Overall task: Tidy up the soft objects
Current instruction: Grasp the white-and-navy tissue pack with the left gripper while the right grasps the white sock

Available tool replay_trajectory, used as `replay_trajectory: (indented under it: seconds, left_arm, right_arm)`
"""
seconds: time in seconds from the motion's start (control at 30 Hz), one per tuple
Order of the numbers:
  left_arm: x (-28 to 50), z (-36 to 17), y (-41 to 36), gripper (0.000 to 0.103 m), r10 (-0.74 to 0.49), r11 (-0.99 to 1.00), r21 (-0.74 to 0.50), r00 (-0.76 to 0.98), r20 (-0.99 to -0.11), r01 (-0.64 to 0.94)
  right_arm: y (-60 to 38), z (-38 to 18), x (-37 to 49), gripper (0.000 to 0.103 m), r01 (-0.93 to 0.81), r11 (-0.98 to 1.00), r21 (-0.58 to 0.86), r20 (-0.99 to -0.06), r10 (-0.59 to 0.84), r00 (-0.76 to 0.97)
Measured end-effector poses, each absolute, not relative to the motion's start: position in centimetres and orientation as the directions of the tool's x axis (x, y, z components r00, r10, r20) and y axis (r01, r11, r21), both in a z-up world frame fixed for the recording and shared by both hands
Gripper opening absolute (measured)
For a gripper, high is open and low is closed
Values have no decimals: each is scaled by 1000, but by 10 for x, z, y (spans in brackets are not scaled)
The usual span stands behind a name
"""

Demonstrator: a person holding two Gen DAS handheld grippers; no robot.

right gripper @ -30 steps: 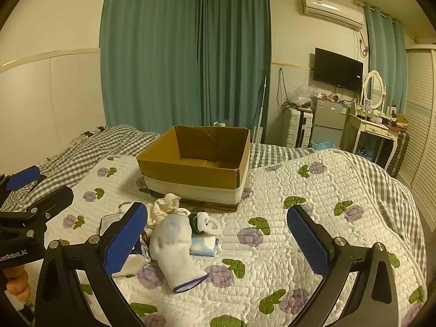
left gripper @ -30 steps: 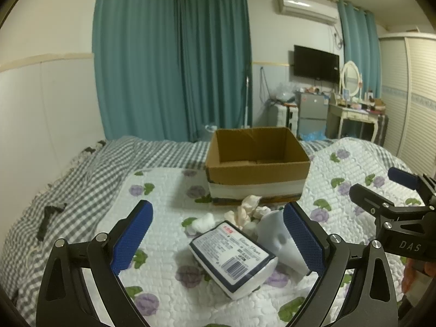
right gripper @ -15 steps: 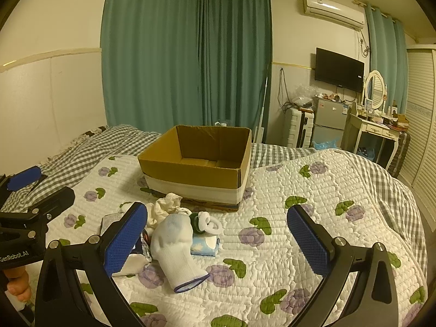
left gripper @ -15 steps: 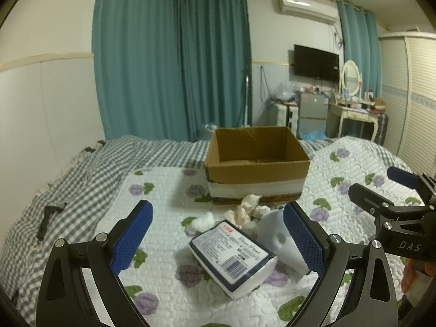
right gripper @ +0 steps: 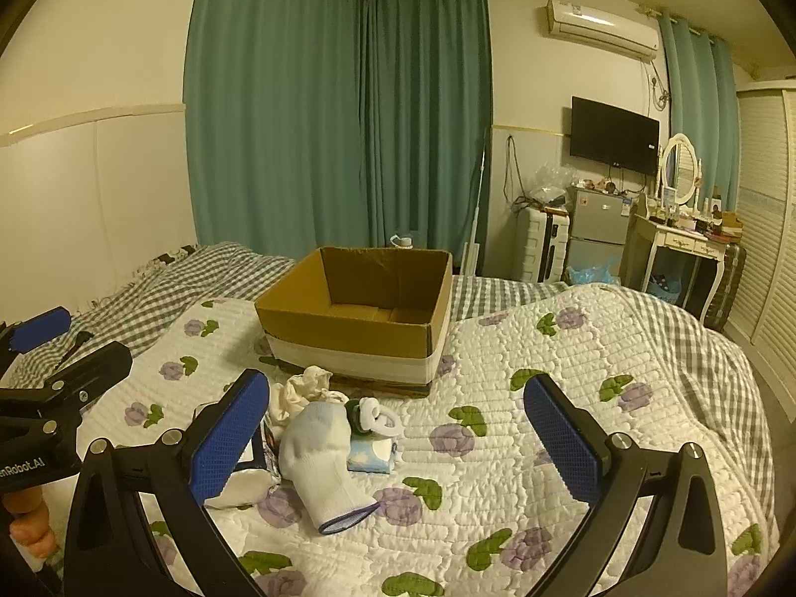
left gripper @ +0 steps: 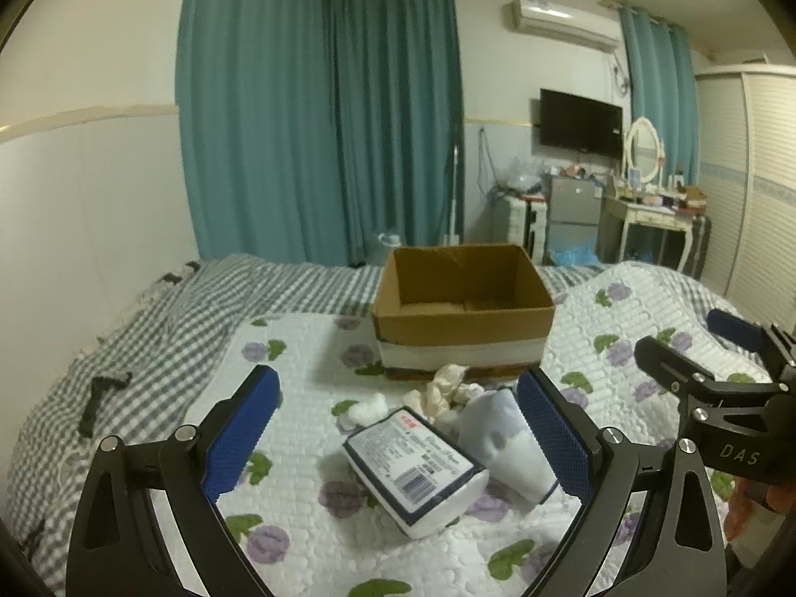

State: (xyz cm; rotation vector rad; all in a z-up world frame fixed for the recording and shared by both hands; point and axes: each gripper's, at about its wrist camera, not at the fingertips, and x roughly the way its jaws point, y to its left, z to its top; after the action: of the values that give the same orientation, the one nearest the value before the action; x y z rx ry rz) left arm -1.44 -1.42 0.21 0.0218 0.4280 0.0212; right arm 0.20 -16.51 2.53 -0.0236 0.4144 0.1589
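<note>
Left gripper point(left gripper: 398, 428): held low over the quilt, jaws spread wide, nothing clasped.
Right gripper point(right gripper: 398, 428): held level beside it, jaws likewise wide apart and empty.
Soft objects: a white sock point(right gripper: 321, 452), a wrapped tissue pack point(left gripper: 415, 462) and crumpled cloth point(right gripper: 301, 390) are heaped just before the cardboard box point(right gripper: 358, 318).
Surface: a bumpy floral quilt point(right gripper: 547, 398) is spread over the bed.
Room: teal curtains point(right gripper: 338, 114) are hung behind.

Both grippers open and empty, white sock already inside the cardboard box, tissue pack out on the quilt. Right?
Not quite: the white sock is not inside the cardboard box. The right wrist view shows it lying on the quilt in front of the box, whose visible interior is empty. The rest holds: left gripper and right gripper have open, empty jaws, and the tissue pack is on the quilt.
</note>
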Motion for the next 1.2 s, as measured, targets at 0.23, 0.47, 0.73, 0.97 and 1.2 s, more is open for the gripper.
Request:
replay_trajectory:
  seconds: [0.23, 0.47, 0.73, 0.97, 1.2]
  left_arm:
    - [-5, -30, -25, 98, 44, 999, 11, 856, -515, -45]
    - [14, -87, -41, 98, 42, 998, -8, 762, -647, -62]
    - [44, -117, -41, 98, 99, 984, -41, 722, -685, -174]
    - [56, -129, -42, 98, 61, 978, -99, 710, -702, -183]
    - [74, -137, -36, 98, 57, 976, -103, 682, -730, -192]
  right_arm:
    - [-175, 9, 11, 103, -150, 988, 41, -447, 152, 882]
    - [-172, -22, 29, 103, -154, 988, 24, -521, 144, 842]
    - [-168, -41, 45, 103, -143, 990, 14, -569, 125, 813]
    - [-155, -54, 56, 103, -145, 989, -41, -604, 92, 792]
    - [-145, -65, 63, 103, -145, 986, -86, -627, 60, 777]
